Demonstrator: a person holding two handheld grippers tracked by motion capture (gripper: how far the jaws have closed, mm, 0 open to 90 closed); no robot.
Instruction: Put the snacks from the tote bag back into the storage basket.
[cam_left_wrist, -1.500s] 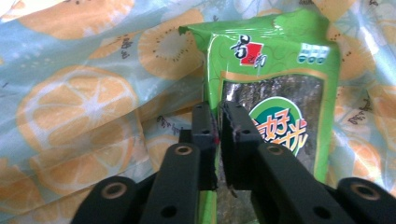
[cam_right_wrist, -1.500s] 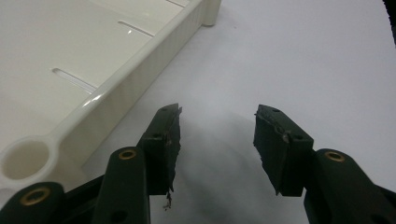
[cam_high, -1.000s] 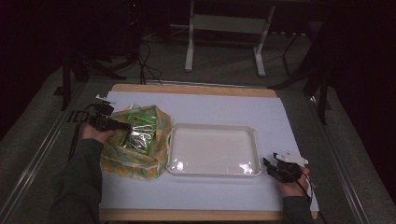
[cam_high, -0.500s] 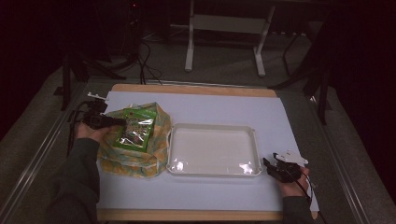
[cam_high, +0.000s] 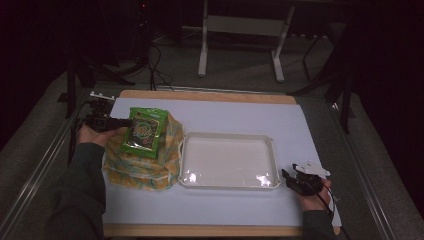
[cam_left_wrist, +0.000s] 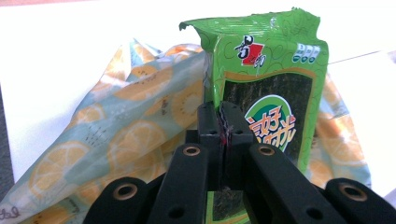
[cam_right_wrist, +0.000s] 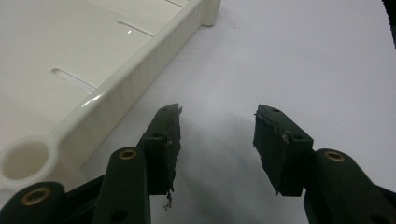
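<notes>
Your left gripper (cam_left_wrist: 223, 128) pinched the left edge of the green packet (cam_left_wrist: 268, 88), jaws closed on it, holding it upright above the fruit-print bag (cam_high: 145, 167) at the mat's left. Your right gripper (cam_right_wrist: 217, 140) rested on the white mat (cam_right_wrist: 303, 60), jaws apart with nothing between them, just beside the near right corner of the white tray (cam_high: 227, 142). The tray lay just right of the bag.

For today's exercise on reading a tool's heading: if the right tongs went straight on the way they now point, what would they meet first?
Probably nothing at first: the right tongs, jaws open, point along the bare white table sheet beside the cream tray, whose rim runs to their left. The way looks free as far as the right gripper view reaches; depth is uncertain.
</notes>
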